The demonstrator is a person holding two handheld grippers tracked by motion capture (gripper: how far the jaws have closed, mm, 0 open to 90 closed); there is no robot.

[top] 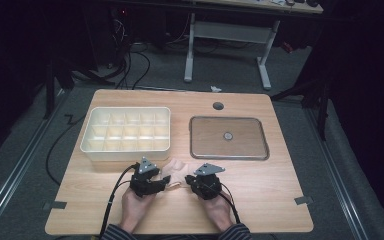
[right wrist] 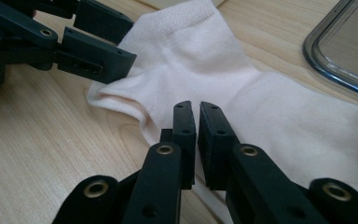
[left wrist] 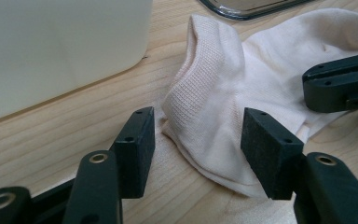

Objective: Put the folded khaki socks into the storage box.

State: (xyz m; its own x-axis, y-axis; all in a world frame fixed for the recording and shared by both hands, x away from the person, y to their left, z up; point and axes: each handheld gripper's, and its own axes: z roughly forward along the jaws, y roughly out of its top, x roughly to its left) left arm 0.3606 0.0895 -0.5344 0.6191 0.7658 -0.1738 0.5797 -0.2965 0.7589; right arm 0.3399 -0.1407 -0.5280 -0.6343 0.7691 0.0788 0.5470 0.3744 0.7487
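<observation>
Handling: a person works a pale sock (top: 176, 170) with two hand-held grippers at a wooden table (top: 260, 190); by my reading, this is the start of folding or tidying it.
Sock position: flat on the table near the front edge, between the two grippers, at about 6 o'clock from the table's centre. Its ribbed cuff (left wrist: 191, 88) points toward the white box.
Left gripper (left wrist: 196, 140): jaws spread apart, one on each side of the cuff end. The pads (left wrist: 137, 140) do not press the fabric, so nothing is held.
Right gripper (right wrist: 196, 126): jaws clenched almost together over the sock's near edge. A thin fold of fabric seems pinched between them, though the contact itself is hard to see.
Compartment box (top: 126, 132): white, divided into many small cells, all apparently vacant, at about 10 o'clock from the sock.
Tray (top: 228, 137): shallow, clear, with a metal-looking rim and a small round mark in its middle, at about 1 o'clock from the sock.
Done so far: both grippers are at the sock, and the right one appears to have taken hold.
Left to do: the left gripper has yet to close on the cuff; the sock lies unfolded and outside both containers, so nearly all the work remains.
</observation>
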